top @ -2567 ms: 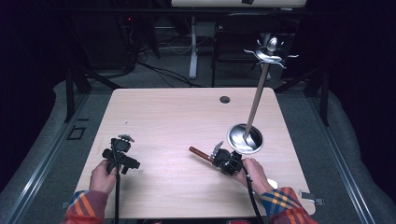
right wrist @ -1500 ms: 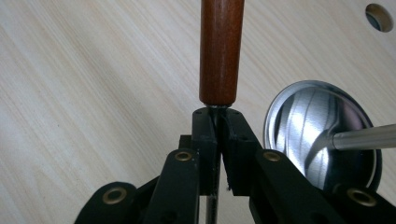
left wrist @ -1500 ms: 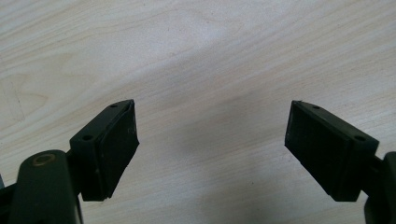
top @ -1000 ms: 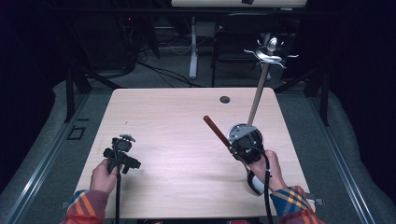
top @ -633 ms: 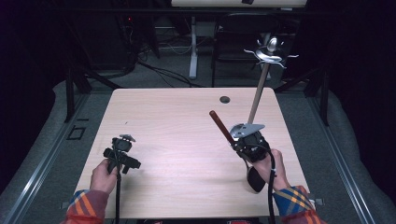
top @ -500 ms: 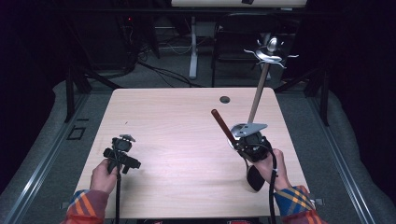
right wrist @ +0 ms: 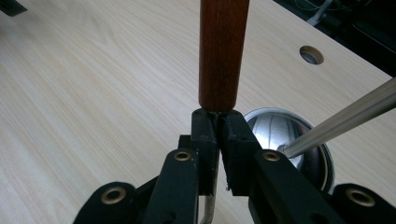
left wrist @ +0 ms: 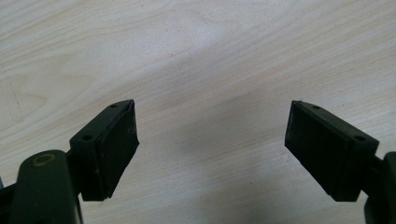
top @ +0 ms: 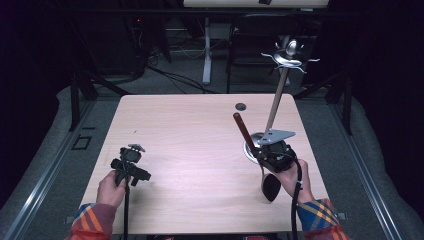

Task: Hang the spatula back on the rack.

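Reddish-brown wood up front: the handle [right wrist: 223, 51] of a utensil [top: 255, 150] sticks up and away from the right gripper [right wrist: 218, 122], whose jaws are pinched tight on the thin metal shank just below that handle, and in the high view the same utensil slants across the right side of the tabletop [top: 190, 130], handle tip pointing toward the far edge, dark rounded head [top: 271, 186] hanging low by the right hand [top: 292, 175]. Just behind the gripper sits a shiny round metal base [right wrist: 285, 130], and from it a thin rod [top: 276, 102] leans up to a cluster of metal hooks [top: 287, 55] well above the far right corner. A small round hole [top: 241, 106] shows in the tabletop near the far edge. Over on the near left, the left hand [top: 112, 187] holds the left gripper [left wrist: 212, 140] low over bare pale wood, jaws spread wide with nothing between them, well apart from the action on the right
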`<state>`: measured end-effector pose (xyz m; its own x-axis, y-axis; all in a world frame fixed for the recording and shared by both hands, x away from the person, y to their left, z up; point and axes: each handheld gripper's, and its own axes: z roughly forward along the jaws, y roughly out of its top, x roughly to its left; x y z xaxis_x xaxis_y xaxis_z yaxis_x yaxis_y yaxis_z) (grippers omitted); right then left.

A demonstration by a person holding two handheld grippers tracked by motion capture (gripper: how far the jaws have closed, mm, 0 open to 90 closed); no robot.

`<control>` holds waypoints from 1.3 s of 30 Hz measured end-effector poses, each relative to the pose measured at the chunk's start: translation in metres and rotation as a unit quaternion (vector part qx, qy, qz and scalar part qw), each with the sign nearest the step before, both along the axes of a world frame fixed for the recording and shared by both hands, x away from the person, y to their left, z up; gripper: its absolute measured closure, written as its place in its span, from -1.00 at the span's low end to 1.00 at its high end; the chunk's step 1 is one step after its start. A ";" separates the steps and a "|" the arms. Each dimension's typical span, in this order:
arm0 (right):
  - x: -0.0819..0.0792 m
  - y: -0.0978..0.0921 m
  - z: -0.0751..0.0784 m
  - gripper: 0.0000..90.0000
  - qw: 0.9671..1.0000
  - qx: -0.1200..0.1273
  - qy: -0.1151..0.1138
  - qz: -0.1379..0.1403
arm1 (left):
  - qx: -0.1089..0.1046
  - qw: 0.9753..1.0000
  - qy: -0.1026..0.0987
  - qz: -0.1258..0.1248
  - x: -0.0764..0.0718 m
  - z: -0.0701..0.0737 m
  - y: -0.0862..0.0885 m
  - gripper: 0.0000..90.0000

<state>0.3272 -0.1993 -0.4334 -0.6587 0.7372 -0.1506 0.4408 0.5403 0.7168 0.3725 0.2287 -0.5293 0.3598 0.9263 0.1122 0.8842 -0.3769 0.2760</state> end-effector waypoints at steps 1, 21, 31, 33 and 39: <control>0.000 -0.001 0.000 0.87 1.000 0.004 -0.003 0.000 | 0.001 1.000 -0.004 0.001 0.000 -0.001 0.000 -0.63; -0.010 -0.011 0.013 0.87 0.998 0.056 -0.039 -0.005 | 0.000 1.000 -0.002 0.001 0.000 0.000 0.000 -0.62; -0.015 -0.017 0.021 0.87 0.994 0.087 -0.065 -0.014 | 0.001 1.000 -0.002 0.001 0.000 0.000 0.000 -0.62; -0.015 -0.018 0.022 0.87 0.993 0.090 -0.068 -0.018 | 0.001 1.000 -0.002 0.001 0.000 0.000 0.000 -0.62; -0.015 -0.024 0.024 0.87 0.992 0.093 -0.076 -0.031 | 0.002 1.000 -0.005 0.001 0.000 -0.001 0.000 -0.62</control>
